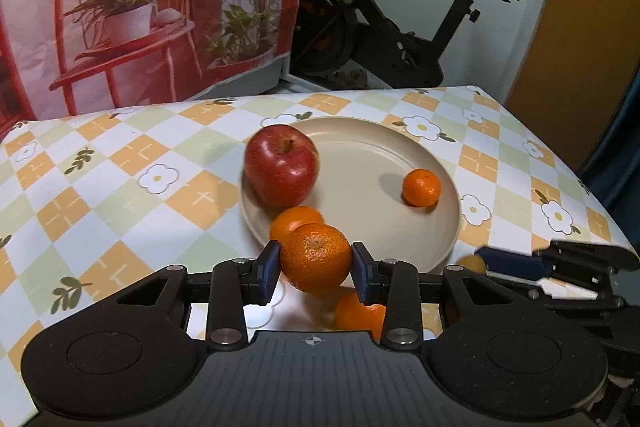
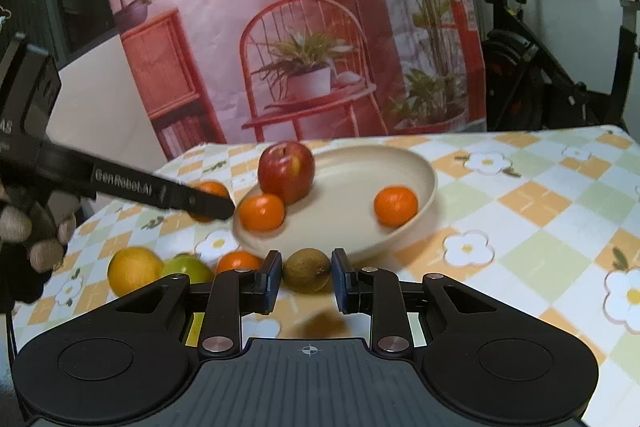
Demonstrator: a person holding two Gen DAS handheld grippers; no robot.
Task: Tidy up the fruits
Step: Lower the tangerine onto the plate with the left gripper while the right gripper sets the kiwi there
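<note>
**Mandarin held, bound for the plate**

Lower centre, the left gripper (image 1: 315,267) clamps a mandarin (image 1: 315,258); the right gripper (image 2: 305,277) holds a kiwi (image 2: 307,270). Beyond, mid-frame, the plate (image 1: 360,163) carries an apple (image 1: 281,171): next, probably carry over the rim, release

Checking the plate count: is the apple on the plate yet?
Yes, the red apple sits on the beige plate's left rim area beside a mandarin.

The left gripper (image 1: 315,269) points steeply down, its blue pads (image 1: 269,270) pressed on either side of a round orange mandarin (image 1: 315,259) held clear of the table. The right gripper (image 2: 305,277) tilts gently down — jaws at their narrowest, a brown kiwi (image 2: 307,270) seen between the tips.
</note>
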